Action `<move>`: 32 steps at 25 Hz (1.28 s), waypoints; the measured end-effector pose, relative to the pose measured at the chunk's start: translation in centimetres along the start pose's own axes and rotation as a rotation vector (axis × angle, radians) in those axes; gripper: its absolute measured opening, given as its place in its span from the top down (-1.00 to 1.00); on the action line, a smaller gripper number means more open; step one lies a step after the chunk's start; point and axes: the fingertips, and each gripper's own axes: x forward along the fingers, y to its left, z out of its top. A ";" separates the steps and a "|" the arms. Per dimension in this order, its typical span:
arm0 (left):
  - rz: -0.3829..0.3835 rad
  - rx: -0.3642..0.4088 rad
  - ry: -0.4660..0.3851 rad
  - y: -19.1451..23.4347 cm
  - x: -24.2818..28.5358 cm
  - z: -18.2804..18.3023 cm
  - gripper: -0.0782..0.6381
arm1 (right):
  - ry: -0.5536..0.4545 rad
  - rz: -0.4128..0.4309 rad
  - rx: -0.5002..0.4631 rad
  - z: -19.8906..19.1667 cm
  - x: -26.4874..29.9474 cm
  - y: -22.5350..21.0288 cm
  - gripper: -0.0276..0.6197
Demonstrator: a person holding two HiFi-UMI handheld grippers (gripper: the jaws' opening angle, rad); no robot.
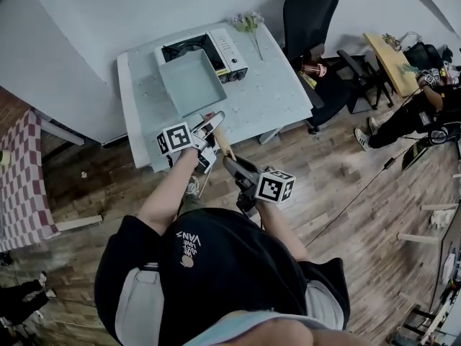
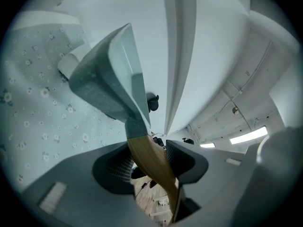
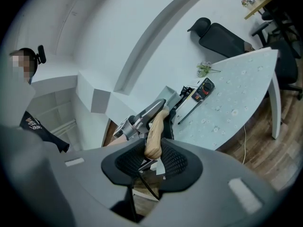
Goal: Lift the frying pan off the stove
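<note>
Black shirt [image 1: 216,265] of the person fills the bottom of the head view, with two forearms reaching out from it. Each forearm ends in one marker cube, two in all.

At the far left lies one red-and-white checked cloth [image 1: 21,186]. Next comes one pale flowered desk [image 1: 281,96] against the wall.

The left claw [image 1: 214,123] [image 2: 149,162] is clamped on the single wooden handle [image 1: 224,144] [image 2: 151,160] close to where it joins the pan. Its pads press the wood from both sides.

The one frying pan [image 1: 186,81] [image 2: 109,74], square and pale grey-green, is held out over the desk. It hangs in front of the stove, clear of the black burner. Its far edge overlaps the stove's near side in the head view. Whether its base touches the desk I cannot tell.

The one stove [image 1: 216,49] [image 3: 201,91], white with a dark top, sits at the back of the desk.

The right claw [image 1: 232,162] [image 3: 152,157] grips the free end of the same handle [image 3: 154,136], behind the left claw [image 3: 142,119], with its pads closed on the wood.

One sprig of flowers [image 1: 248,24] [image 3: 204,69] lies just right of the stove. One black office chair [image 1: 310,13] [image 3: 227,39] stands past the desk's right corner. Further right are one wooden side table [image 1: 392,60] and one second person [image 1: 425,114] seated on the wooden floor.
</note>
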 end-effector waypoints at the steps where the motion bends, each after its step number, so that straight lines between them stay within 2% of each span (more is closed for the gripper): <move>1: 0.001 0.000 -0.004 -0.2 -0.2 -0.5 0.27 | 0.003 0.003 -0.002 -0.3 -0.4 0.1 0.58; 17: 0.022 -0.014 -0.022 -1.7 -2.7 -8.0 0.27 | 0.030 0.016 -0.014 -4.7 -7.2 0.7 0.58; 32: 0.038 -0.037 0.026 -1.3 -3.3 -13.8 0.26 | 0.036 -0.015 0.009 -8.2 -11.3 -0.3 0.58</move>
